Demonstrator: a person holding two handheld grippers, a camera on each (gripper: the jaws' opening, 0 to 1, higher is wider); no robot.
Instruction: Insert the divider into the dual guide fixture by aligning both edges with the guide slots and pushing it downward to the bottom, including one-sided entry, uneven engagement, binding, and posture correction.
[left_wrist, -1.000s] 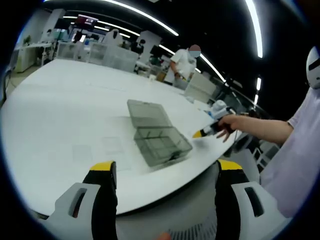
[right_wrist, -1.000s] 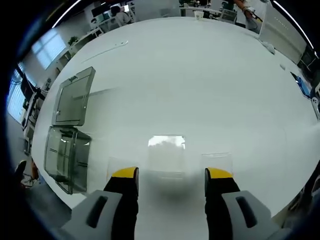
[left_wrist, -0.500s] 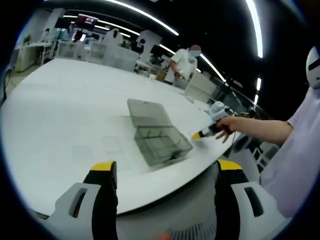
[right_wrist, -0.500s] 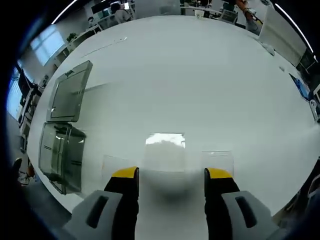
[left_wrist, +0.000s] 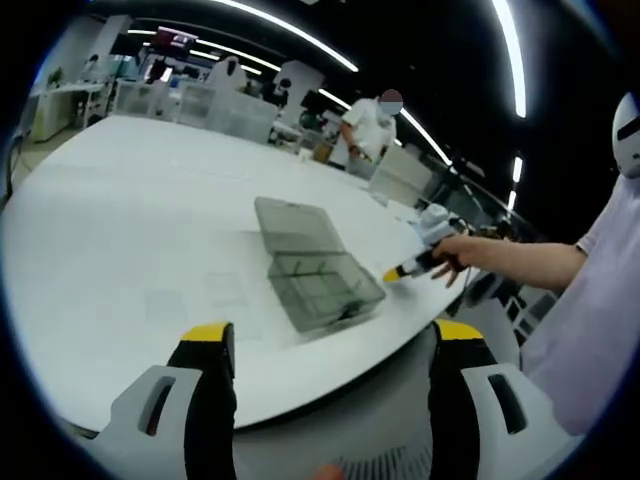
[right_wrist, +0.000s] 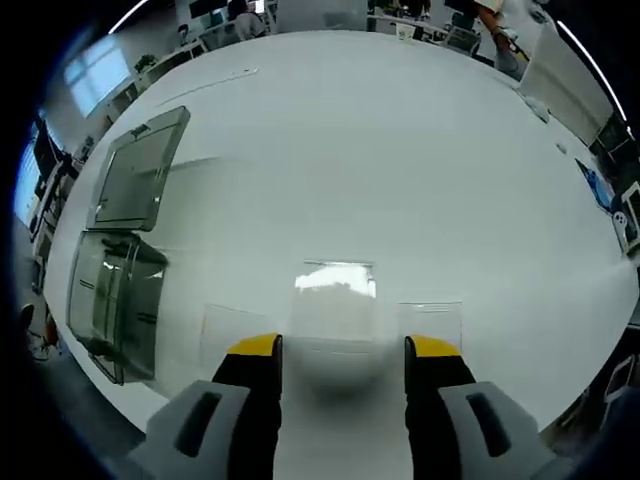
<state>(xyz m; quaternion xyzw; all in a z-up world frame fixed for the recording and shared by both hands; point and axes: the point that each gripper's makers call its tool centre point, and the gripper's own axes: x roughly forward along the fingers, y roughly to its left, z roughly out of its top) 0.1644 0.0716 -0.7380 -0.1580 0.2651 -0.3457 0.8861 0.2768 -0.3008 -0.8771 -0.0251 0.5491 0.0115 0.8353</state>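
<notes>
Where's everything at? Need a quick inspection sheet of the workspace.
Surface: white table, mostly bare.
Job's things: clear organiser box near the table edge, lid open flat; three clear dividers lying flat ahead of the right gripper.
Clutter: nothing seen near the box.
Grippers: left gripper open, off the table edge; right gripper open, over the dividers.
Cables: nothing seen.
Surroundings: office, ceiling strip lights, a person standing beyond the table.

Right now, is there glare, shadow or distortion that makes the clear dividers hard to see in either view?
Right gripper view: the middle clear divider catches a bright reflection along its top edge, with a soft shadow beneath; fisheye bends the table. Left gripper view: dividers are faint outlines.
</notes>
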